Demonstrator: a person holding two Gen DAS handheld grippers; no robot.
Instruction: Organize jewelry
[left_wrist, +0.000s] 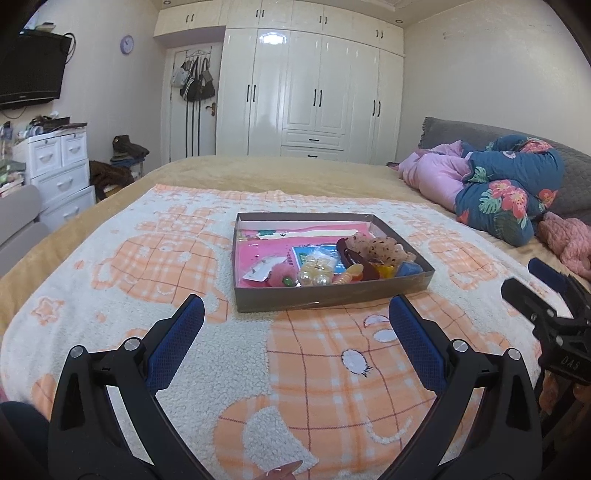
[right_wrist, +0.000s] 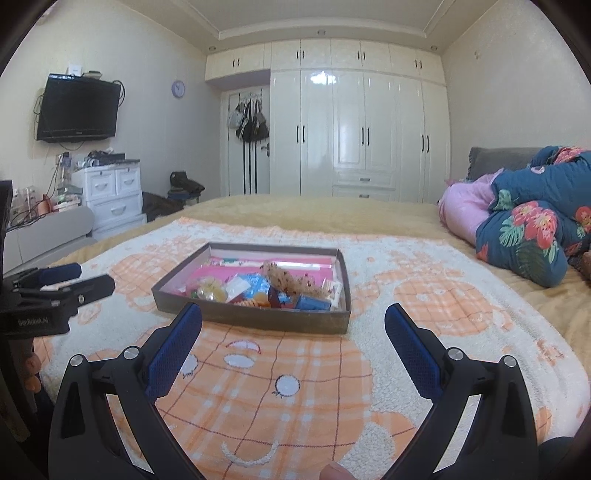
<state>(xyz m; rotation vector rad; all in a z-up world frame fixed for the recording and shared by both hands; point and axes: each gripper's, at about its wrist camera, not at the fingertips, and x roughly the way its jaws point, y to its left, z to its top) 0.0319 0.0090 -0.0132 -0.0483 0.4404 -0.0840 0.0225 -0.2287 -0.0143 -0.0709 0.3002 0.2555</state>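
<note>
A shallow brown box (left_wrist: 325, 295) (right_wrist: 258, 319) with a pink lining lies on the orange-and-white blanket. Its near right part holds a pile of trinkets: pearl beads (left_wrist: 312, 277), a pink pompom (left_wrist: 280, 276), a dark red hair clip (left_wrist: 360, 260), a speckled scrunchie (left_wrist: 376, 245) (right_wrist: 286, 277) and a blue piece (left_wrist: 409, 268) (right_wrist: 312, 302). My left gripper (left_wrist: 295, 314) stands open just short of the box, nothing between its blue pads. My right gripper (right_wrist: 293, 325) is open too, hovering before the box's near wall. Each gripper shows at the edge of the other's view.
The blanket (left_wrist: 314, 369) covers a yellow bed. Folded quilts (left_wrist: 509, 184) lie at the right, a white wardrobe (right_wrist: 354, 133) stands behind, white drawers (right_wrist: 110, 195) and a wall television (right_wrist: 77, 110) at the left. A fingertip (right_wrist: 336, 470) shows at the bottom edge.
</note>
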